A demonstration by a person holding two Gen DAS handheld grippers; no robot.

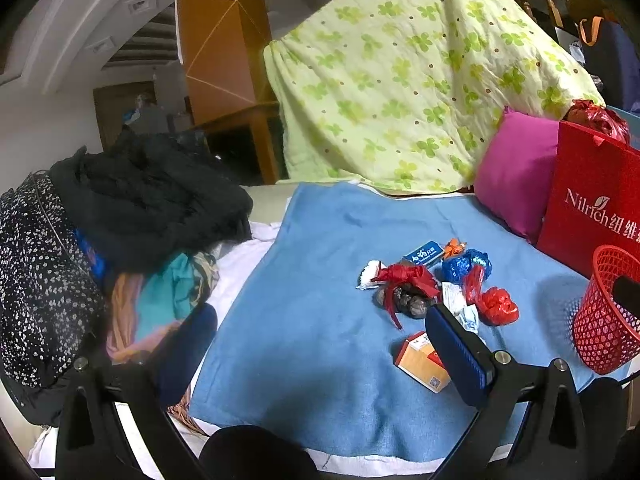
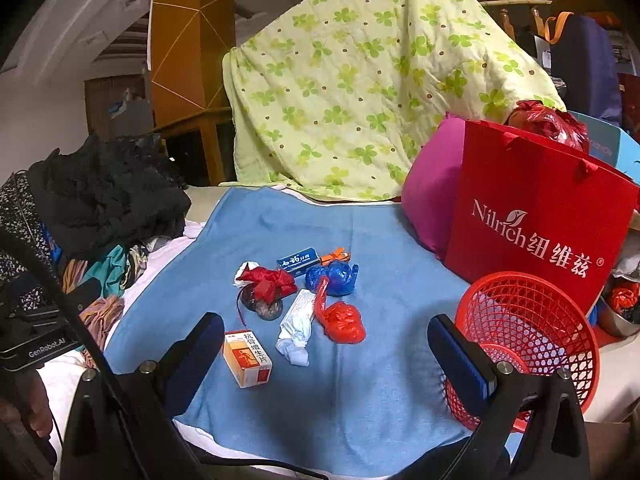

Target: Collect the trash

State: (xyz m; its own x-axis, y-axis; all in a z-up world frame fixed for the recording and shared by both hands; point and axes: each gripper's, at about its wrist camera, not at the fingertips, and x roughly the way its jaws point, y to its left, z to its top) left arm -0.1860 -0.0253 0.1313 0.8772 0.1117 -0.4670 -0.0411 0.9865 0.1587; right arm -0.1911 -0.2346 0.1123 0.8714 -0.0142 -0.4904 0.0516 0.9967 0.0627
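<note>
Both claws, left claw (image 1: 320,344) and right claw (image 2: 326,354), spread, empty. Orange carton (image 2: 247,358): light, stiff; pinch flat sides. Red bag wad (image 2: 342,322): soft, slippery.

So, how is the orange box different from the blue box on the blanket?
The orange box is taller and blockier and lies nearest the grippers; the blue box is flat and slim and lies farther back, beside the blue bag. The orange box stands apart from the pile, the blue one within it. Both are small printed cartons on the blue blanket.
</note>
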